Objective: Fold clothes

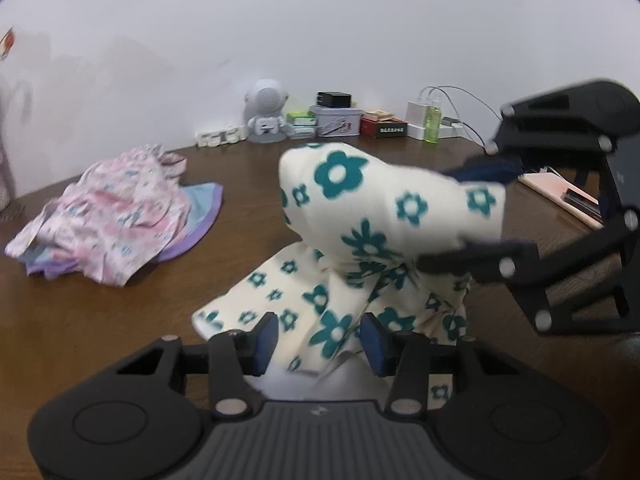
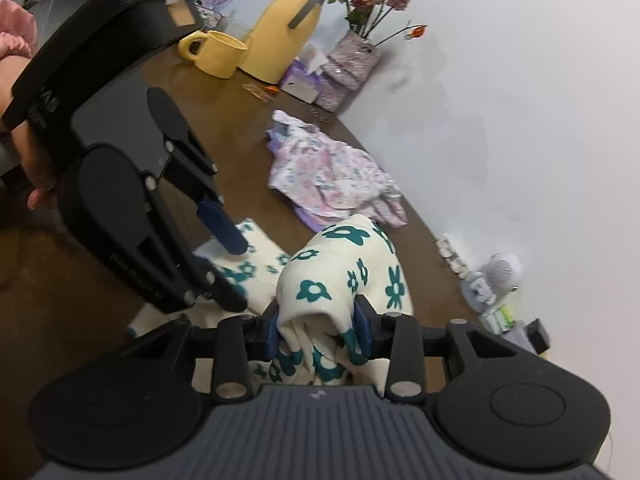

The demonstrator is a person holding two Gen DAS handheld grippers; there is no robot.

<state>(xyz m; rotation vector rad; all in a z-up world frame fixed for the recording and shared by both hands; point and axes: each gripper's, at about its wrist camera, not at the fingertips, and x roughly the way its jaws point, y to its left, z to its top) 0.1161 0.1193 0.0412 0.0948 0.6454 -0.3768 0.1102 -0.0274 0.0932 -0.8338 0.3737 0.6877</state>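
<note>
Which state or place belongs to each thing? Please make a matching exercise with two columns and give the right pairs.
Things:
1. cream garment with teal flowers
2. pink floral garment
3. yellow ceramic mug
4. left gripper

States or places:
A. lies in a heap on the brown wooden table, not held
B. open, with cloth between its blue pads but not pinched
C. lifted and pinched by the right gripper
D. stands beside the tall yellow jug

Pairs: 1-C, 2-A, 3-D, 4-B
</note>
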